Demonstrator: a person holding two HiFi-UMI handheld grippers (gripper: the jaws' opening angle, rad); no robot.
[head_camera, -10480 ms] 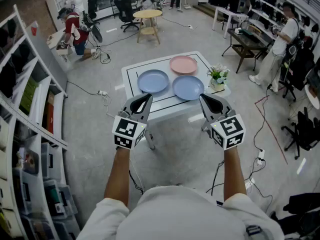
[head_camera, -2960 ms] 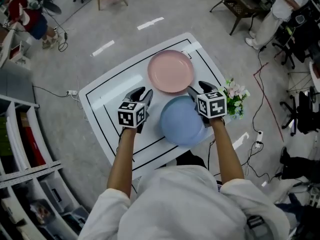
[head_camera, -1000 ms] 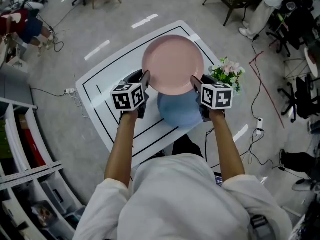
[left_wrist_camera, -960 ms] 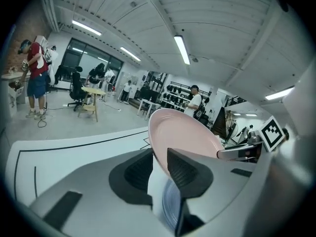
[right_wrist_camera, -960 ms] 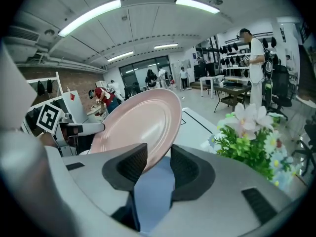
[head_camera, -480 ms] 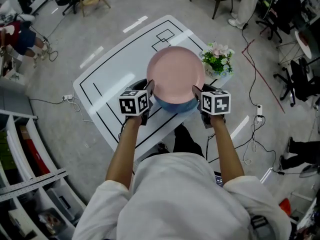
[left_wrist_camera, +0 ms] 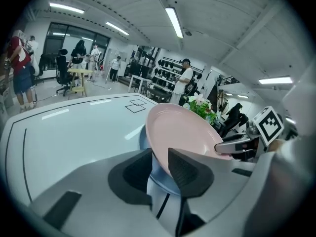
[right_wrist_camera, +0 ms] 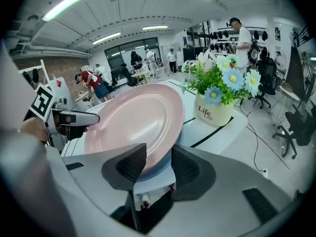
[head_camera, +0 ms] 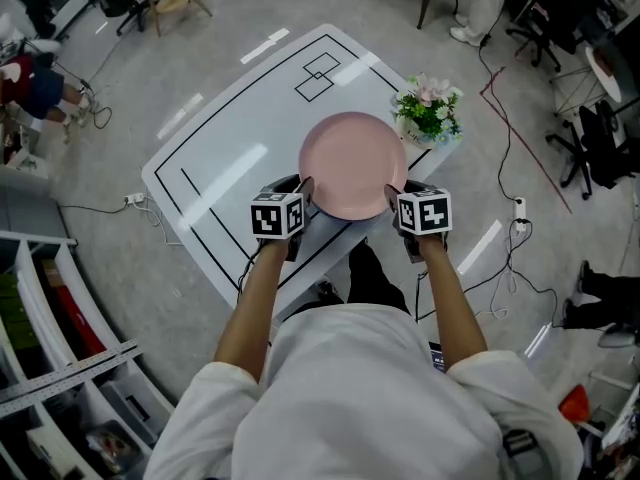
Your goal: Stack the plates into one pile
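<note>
Status at this moment, read off my feeds.

Left claw point(head_camera: 300, 186): its own view shows the near rim of the pink plate point(head_camera: 352, 163) between the two pads. The jaws have just been opening. Even so, both pads look to be in contact with the rim, one on the upper face and one below.

Right claw point(head_camera: 396, 193): clamped on the opposite edge of the same plate, with the rim seated between its pads.

Pink plate: carried between the two claws at the near edge of the white tabletop point(head_camera: 240, 138), face up. In both gripper views it lies directly over a blue plate point(left_wrist_camera: 157, 177), whose edge shows under the pink rim between the jaws. From the head view the pink plate covers the blue one almost entirely. I cannot tell whether the two are touching, or how many blue plates lie beneath.

Other items: a potted flower arrangement point(head_camera: 428, 108) stands on the tabletop just beside the pink plate, on the right-hand side. Black guide lines mark the tabletop surface.
</note>
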